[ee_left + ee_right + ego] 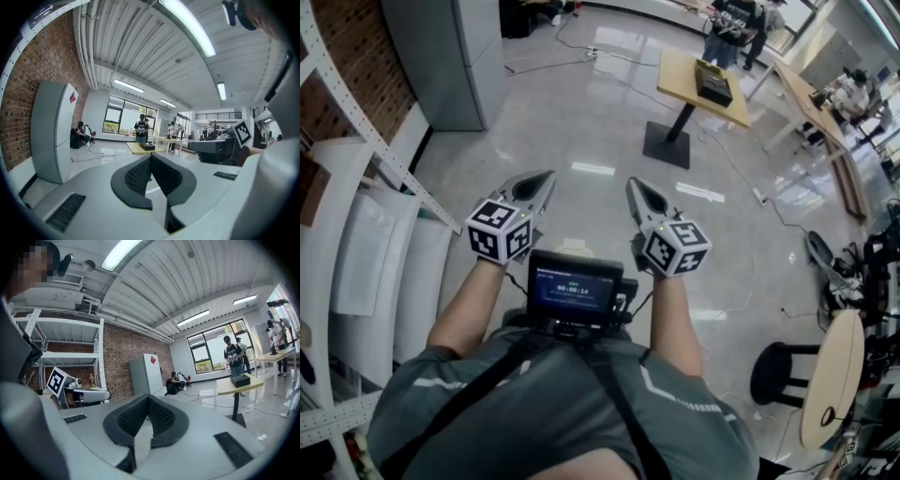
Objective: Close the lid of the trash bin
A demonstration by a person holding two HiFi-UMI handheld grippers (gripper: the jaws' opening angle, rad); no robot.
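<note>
No trash bin shows in any view. In the head view my left gripper (547,175) and right gripper (633,183) are held side by side in front of the person's chest, above the bare floor, both pointing away. Each carries its marker cube. In the left gripper view the left gripper (151,156) has its dark pads meeting at the tips, with nothing between them. The right gripper (148,396) looks the same in its own view, shut and empty. Each gripper also sees the other one beside it, the right gripper (219,145) and the left gripper (89,394).
A white metal shelving rack (366,141) against a brick wall stands close on the left. A tall grey cabinet (450,56) is ahead on the left. A pedestal table (698,80) carrying a black box is ahead, with people beyond it. A round table (839,375) and black stool (778,375) are to the right.
</note>
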